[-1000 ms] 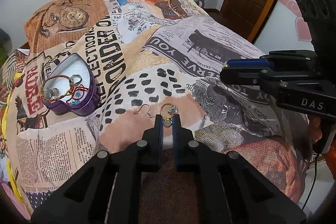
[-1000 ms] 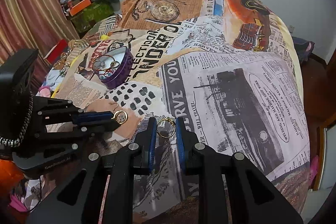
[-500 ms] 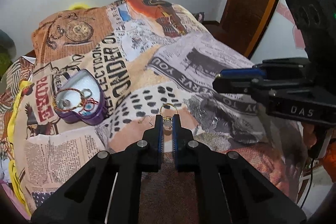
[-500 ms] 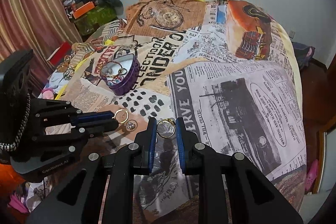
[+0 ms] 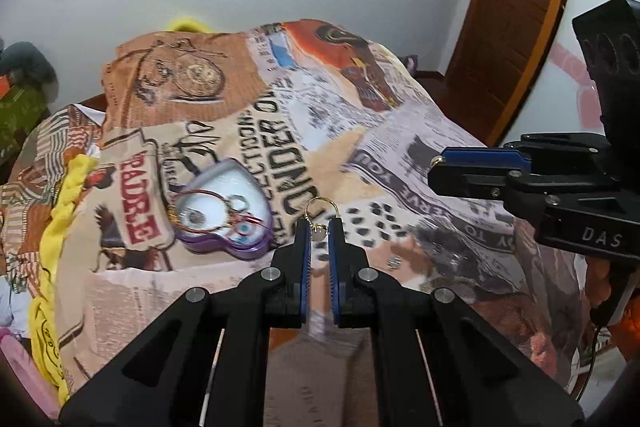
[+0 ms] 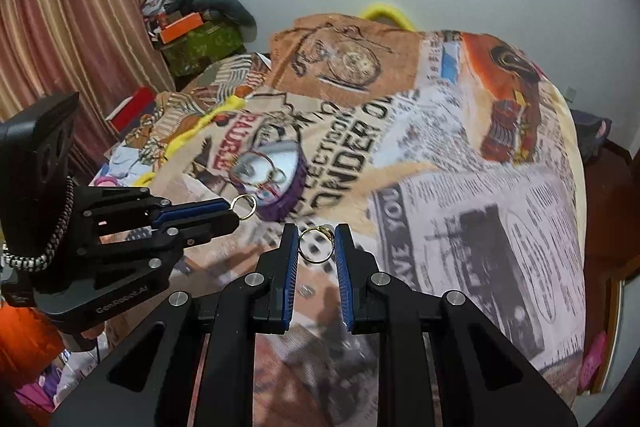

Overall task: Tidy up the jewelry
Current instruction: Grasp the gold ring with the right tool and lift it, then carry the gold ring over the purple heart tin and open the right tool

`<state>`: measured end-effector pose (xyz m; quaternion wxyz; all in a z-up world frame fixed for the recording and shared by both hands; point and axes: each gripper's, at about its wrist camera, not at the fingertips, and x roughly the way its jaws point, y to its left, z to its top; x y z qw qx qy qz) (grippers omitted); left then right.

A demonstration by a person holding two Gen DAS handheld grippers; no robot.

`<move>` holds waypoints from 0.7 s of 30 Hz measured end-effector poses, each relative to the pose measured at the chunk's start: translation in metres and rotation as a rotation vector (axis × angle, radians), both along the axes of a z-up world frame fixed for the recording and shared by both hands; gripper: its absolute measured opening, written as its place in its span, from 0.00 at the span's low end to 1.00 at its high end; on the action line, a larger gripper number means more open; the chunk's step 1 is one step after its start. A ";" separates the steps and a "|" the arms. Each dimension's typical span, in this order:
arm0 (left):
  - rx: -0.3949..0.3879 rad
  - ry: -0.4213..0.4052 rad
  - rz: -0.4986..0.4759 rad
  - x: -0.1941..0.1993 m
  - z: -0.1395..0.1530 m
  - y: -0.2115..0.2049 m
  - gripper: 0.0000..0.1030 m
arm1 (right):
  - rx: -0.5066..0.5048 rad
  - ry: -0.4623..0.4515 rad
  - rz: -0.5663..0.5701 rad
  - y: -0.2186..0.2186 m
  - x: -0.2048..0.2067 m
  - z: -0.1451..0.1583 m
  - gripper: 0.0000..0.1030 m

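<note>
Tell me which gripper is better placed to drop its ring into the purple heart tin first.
Left, probably. The left gripper, shut on its gold hoop, sits just right of the purple heart tin. The right gripper, holding a gold ring, is farther off, with the left one between it and the tin.

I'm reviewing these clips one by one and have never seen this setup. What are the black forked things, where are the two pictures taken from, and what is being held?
No robot here: a person holds a two-finger tool in each hand, each with a fisheye camera looking along its fingers. So one picture is from the left tool, the other from the right tool, and each also sees the other from the side. Below is a bed under a newspaper-print bedspread. On it sits an open purple heart-shaped tin with bangles and rings inside, and a small silvery piece lies loose. The left tool is shut on a gold hoop earring with a dangling charm. The right tool pinches a gold ring. Both items hang clear above the bedspread.
</note>
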<state>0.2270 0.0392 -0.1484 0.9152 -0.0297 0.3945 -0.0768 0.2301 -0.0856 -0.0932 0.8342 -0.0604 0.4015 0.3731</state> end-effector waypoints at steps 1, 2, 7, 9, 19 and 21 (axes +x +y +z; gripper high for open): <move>-0.001 -0.006 0.008 0.000 0.002 0.004 0.07 | 0.004 -0.004 0.006 0.004 0.000 0.002 0.16; -0.001 -0.011 0.015 0.000 0.003 0.008 0.07 | 0.007 -0.007 0.010 0.007 0.000 0.003 0.16; -0.004 -0.040 0.051 0.000 0.011 0.030 0.07 | 0.019 -0.022 0.040 0.028 0.002 0.010 0.16; -0.003 -0.051 0.065 -0.001 0.013 0.039 0.07 | 0.023 -0.026 0.049 0.036 0.004 0.011 0.16; -0.004 -0.030 0.115 0.012 -0.001 0.071 0.07 | 0.041 -0.024 0.091 0.069 0.015 0.010 0.16; -0.007 -0.017 0.119 0.016 -0.008 0.074 0.07 | 0.032 -0.017 0.097 0.076 0.018 0.004 0.16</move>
